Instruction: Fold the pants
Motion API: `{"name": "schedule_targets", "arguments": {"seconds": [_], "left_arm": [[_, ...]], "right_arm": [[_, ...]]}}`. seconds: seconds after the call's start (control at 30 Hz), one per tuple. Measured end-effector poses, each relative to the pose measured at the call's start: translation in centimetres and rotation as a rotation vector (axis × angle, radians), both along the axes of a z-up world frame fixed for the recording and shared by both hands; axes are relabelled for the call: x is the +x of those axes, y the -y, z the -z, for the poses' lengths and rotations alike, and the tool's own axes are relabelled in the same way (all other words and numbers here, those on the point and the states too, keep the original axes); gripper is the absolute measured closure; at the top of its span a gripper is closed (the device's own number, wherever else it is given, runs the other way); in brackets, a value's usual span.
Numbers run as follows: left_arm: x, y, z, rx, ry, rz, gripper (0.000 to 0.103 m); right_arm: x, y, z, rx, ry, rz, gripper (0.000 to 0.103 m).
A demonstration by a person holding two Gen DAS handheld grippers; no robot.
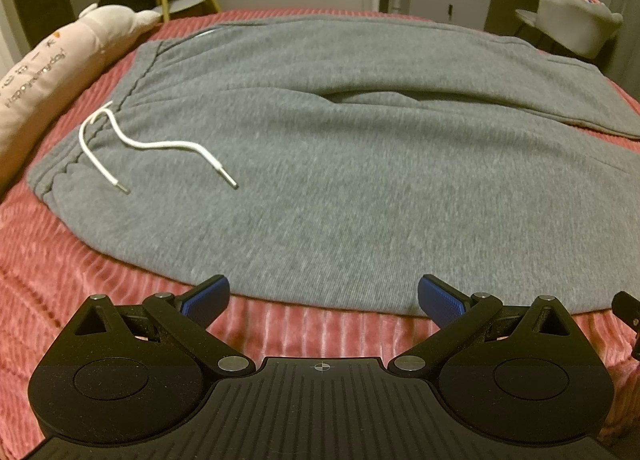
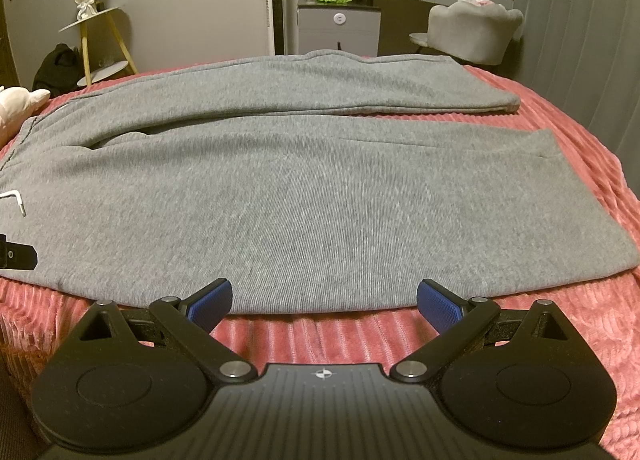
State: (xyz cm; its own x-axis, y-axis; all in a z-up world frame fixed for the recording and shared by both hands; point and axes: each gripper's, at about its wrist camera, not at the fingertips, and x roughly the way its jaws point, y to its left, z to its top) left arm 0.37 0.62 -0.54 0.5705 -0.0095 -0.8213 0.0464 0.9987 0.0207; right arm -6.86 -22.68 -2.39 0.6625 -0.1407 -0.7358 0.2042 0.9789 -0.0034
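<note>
Grey sweatpants (image 1: 320, 164) lie flat on a pink bed, waistband to the left with a white drawstring (image 1: 132, 148), legs running right. In the right wrist view the pants (image 2: 320, 196) show both legs side by side, cuffs at the right. My left gripper (image 1: 323, 300) is open and empty just short of the pants' near edge, by the waist end. My right gripper (image 2: 324, 302) is open and empty at the near edge of the near leg. A part of the other gripper shows at each view's side edge.
The pink ribbed bedspread (image 1: 100, 292) covers the bed. A pink plush pillow (image 1: 60, 68) lies beyond the waistband at the left. A yellow side table (image 2: 100, 44), a grey cabinet (image 2: 340, 30) and a grey chair (image 2: 472, 32) stand beyond the far edge.
</note>
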Motion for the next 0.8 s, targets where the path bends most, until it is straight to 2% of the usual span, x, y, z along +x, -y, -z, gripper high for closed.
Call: {"name": "schedule_targets", "arguments": {"seconds": [0.33,0.5,0.63,0.7,0.8], "left_arm": [[0.3,-0.3,-0.1,-0.019,-0.017,0.001,0.0],[0.9,-0.6,0.1,-0.041,-0.045,-0.004,0.0],[1.7,-0.7,0.5,-0.047,-0.065,-0.015,0.0],[2.3,-0.8,0.7,-0.055,-0.072,-0.028,0.0],[3.4,-0.8,0.7,-0.055,-0.045,-0.064,0.0]], "right_arm": [[-0.2,0.4,-0.3,0.063,0.016,-0.016,0.004],[0.2,1.7,-0.2,0.197,0.03,-0.015,0.004],[1.3,3.8,0.4,0.346,0.038,0.038,0.004],[2.0,4.6,0.8,0.386,0.042,0.079,0.004],[3.6,5.2,1.1,0.333,0.062,0.132,0.004]]}}
